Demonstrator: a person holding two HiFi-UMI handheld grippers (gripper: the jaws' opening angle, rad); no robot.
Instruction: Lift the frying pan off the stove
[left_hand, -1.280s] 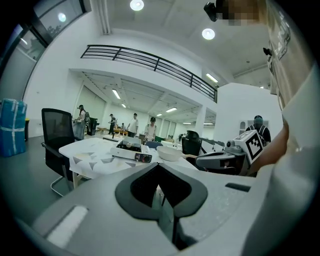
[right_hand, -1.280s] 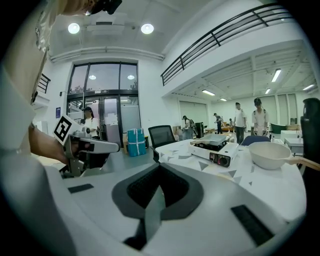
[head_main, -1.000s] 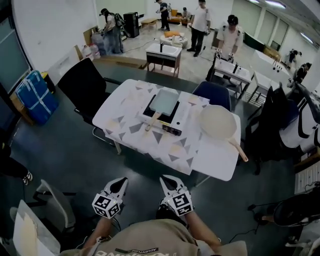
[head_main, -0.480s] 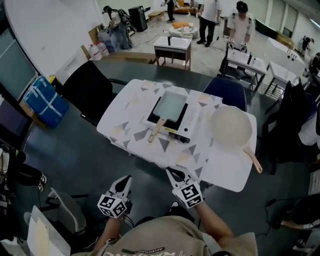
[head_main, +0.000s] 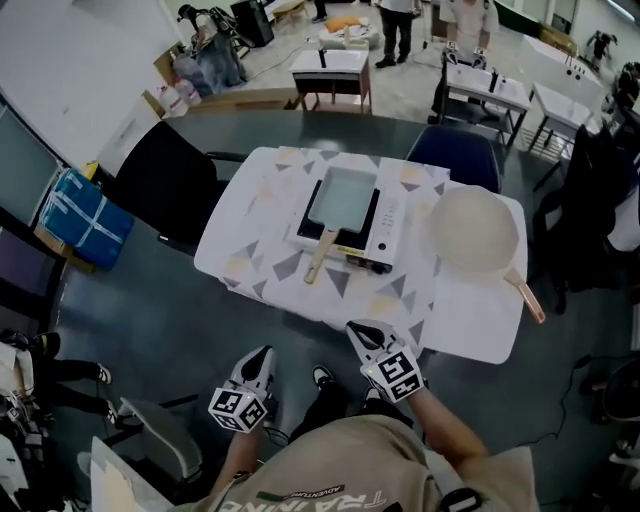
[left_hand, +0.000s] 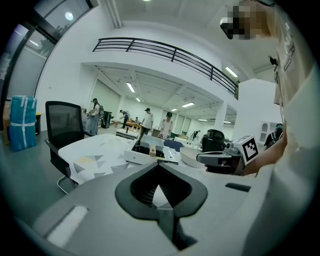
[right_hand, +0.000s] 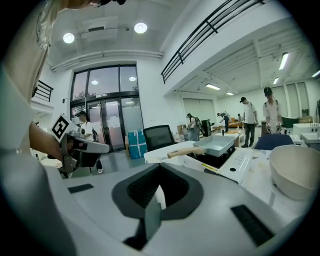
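On white tabletop stove (head_main: 385, 228): grey rectangular wood-handled frying pan (head_main: 342, 194); left gripper (head_main: 262, 354), right gripper (head_main: 357, 328) closed, empty. Pan may be tipped if gripped handle-end.

Large open-plan lab or training hall, not a home kitchen. A grey floor (head_main: 150, 310) spreads under high white walls, with a railed mezzanine (left_hand: 165, 50) overhead. A near table (head_main: 250, 250) with a patterned cloth bears a portable stove (head_main: 385, 225). Farther off stand small white worktables (head_main: 330, 65) with people (head_main: 398, 20) among them. A black office chair (head_main: 165, 185) sits at left, and tall glass doors (right_hand: 102, 110) line one wall.
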